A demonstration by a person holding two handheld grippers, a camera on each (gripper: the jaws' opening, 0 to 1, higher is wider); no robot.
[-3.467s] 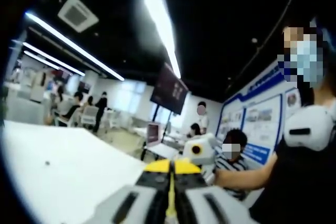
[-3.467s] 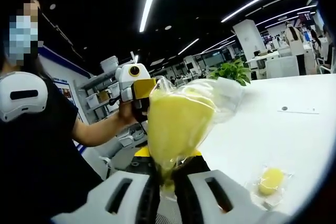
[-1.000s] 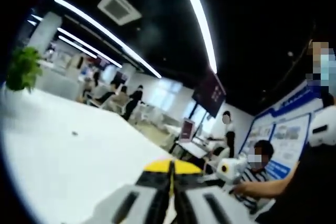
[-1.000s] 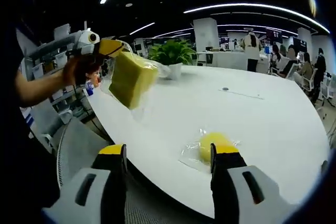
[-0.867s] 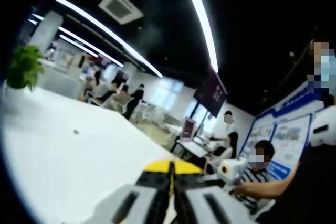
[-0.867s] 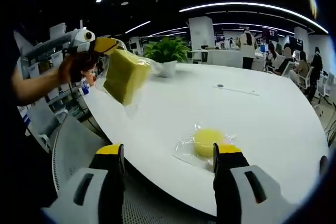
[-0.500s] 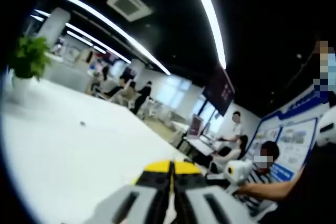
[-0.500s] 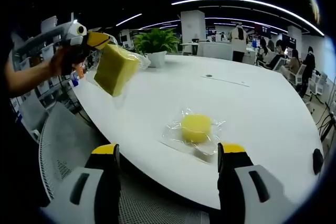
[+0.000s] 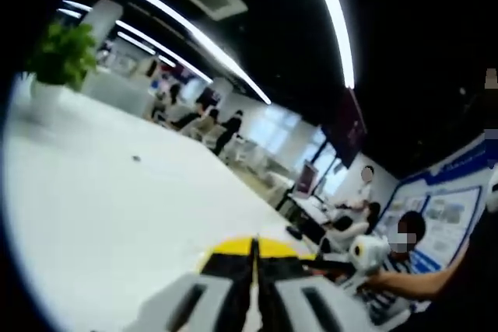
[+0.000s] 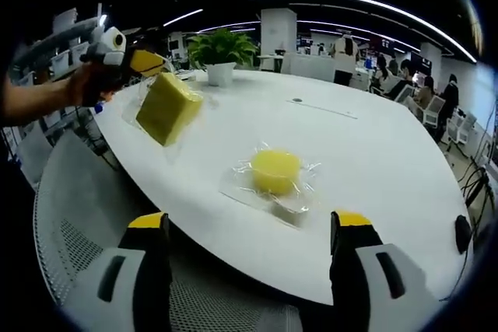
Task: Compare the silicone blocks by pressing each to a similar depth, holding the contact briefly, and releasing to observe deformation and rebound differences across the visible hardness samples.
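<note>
the left gripper (image 10: pixel 144 62), jaws clenched on a bagged yellow block (image 10: pixel 167 106), dangles it beyond the bench (image 10: pixel 373 161) edge; it may slip. right gripper (image 10: pixel 253 250) released, near the round block (image 10: pixel 274 170)

Open-plan office: white table (image 10: pixel 373 153), seated people (image 9: pixel 198 118), ceiling strip lights (image 9: pixel 334 21).

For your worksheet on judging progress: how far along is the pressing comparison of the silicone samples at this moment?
Done: no press is visible. In hand: the left gripper, jaws shut, holds the bagged yellow block above the white table. The right gripper hangs open near the bagged round yellow sample lying on the table. Left: pressing, holding and releasing each sample.
</note>
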